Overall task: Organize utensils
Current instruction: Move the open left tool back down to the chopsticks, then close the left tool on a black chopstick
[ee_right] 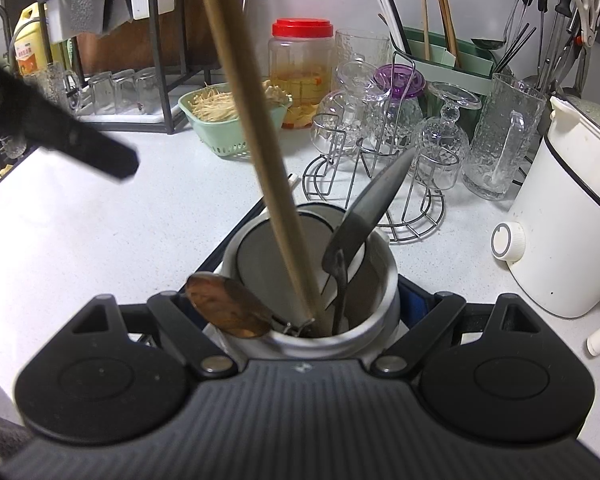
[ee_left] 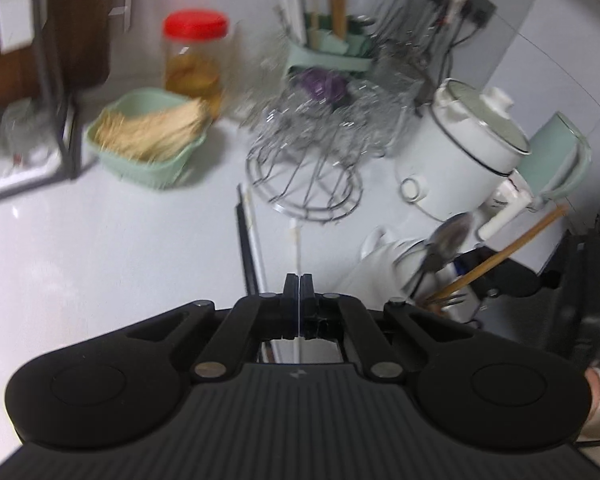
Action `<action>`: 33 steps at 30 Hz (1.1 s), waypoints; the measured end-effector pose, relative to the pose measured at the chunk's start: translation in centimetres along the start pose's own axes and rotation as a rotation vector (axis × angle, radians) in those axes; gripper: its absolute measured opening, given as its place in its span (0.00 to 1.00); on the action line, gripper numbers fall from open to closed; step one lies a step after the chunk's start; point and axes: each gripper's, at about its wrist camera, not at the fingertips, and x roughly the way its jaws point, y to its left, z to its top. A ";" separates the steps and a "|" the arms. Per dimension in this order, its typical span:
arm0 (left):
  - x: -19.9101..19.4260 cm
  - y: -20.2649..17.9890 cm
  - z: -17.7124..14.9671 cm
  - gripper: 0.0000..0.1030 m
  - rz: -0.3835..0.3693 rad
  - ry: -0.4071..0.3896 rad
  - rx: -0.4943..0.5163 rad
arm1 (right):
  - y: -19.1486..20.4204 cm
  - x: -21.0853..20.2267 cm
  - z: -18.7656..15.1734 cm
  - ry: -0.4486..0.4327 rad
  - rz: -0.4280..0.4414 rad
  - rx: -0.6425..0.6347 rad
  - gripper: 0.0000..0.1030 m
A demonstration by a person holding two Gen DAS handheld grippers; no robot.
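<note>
Nearest to me, my right gripper (ee_right: 312,312) is clamped around a white holder cup (ee_right: 312,280), one jaw on each side of its wall, steadying it on the counter (ee_right: 100,220). Inside the cup I can see a wooden chopstick (ee_right: 256,136) leaning up and out toward the camera, a brown spoon (ee_right: 228,308) resting on the rim, and a dark ladle-like utensil (ee_right: 364,220) tilted to the right. So several pieces are already stowed, I judge.

My left gripper (ee_left: 299,292) has its jaws fully pinched together, and a thin white chopstick (ee_left: 298,248) runs straight through the slit between them, so I read it as gripped. From that view the cup sits off to the right, well apart from the fingertips, so this chopstick has not yet gone in.

Just beside it on the counter lie a dark chopstick (ee_left: 246,248) and a pale one next to it, not yet collected. By my reckoning the job is partway: some utensils in, one in hand, at least two left.

Further back stand a wire rack (ee_right: 376,184) of upturned glasses, a green basket (ee_right: 236,120) of pale strands, a red-lidded jar (ee_right: 302,72), a white cooker (ee_right: 564,232) at right, and a green caddy (ee_right: 444,60) against the wall holding more chopsticks.
</note>
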 end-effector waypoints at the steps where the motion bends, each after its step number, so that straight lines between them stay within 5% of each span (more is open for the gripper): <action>1: 0.4 0.6 -0.2 0.00 -0.001 0.012 -0.015 | 0.0 0.0 0.0 0.000 0.000 -0.002 0.88; 12: 6.0 2.2 -1.5 0.01 -0.042 0.108 0.004 | -0.9 0.1 0.3 0.015 -0.036 0.028 0.88; 21: 11.1 3.1 -1.6 0.02 0.063 0.163 0.059 | -1.7 0.4 0.3 0.017 -0.061 0.052 0.88; 33: 12.6 1.3 -1.2 0.08 0.126 0.175 0.204 | -1.8 0.7 0.5 0.014 -0.059 0.048 0.88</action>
